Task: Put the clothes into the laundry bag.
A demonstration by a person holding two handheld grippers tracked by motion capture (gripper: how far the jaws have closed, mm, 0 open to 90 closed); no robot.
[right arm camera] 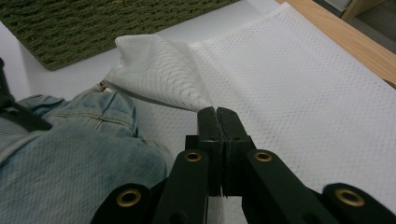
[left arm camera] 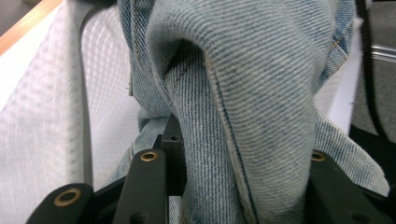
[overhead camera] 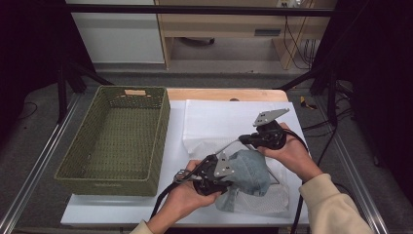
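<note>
Left gripper (overhead camera: 221,171) fingers clenched on denim garment (overhead camera: 251,170); right gripper (overhead camera: 243,140) fingers pinching mesh bag (right arm camera: 161,77).

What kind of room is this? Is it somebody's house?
Probably a lab or workshop, not a home. A dark metal frame surrounds the table, loose cables hang near the wooden desk, and the hands hold grippers over jeans.
</note>
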